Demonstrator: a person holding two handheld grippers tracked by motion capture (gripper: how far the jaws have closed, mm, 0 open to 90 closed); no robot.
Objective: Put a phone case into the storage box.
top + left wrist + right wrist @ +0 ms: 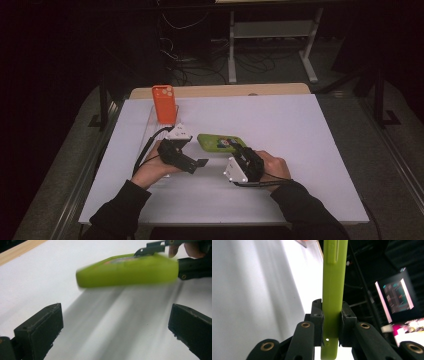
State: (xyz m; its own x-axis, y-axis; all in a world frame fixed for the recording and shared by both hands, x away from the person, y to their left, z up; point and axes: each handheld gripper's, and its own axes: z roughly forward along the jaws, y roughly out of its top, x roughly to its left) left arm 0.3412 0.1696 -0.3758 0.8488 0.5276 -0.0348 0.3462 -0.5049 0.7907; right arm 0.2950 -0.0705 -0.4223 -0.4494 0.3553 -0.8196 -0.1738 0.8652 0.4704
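black jaws of the right gripper (332, 315) are clamped on the short end of a lime green phone case (334, 277), pads pressing on both flat faces, case edge-on btwn them and running straight away from the camera in the right gripper view. in the high view the right gripper (240, 156) sits a bit right of centre on the table, w/ the phone case (221, 142) sticking out to its left, printed side up, a colourful picture on it. in the left gripper view the case (127, 271) looks blurred and appears held clear of the table, a streaky shadow under it; the right gripper's jaws grip its far end at the upper right, w/ a fingertip (172, 251) of the person's right hand behind.

left gripper (197, 162) is open wide, nothing btwn the jaws; its two black pads (41, 327) stand far apart at the bottom corners of its own view, pointing toward the green case but apart from it. in the high view it lies just left of the case, held by the left hand (152, 170), dark sleeve (120, 207) below.

farther out: an orange phone case (165, 103) stands upright at the back left in a clear stand (150, 127), well apart from both grippers. all on a white table top (300, 150) w/ a wood strip (225, 91) along the far edge.
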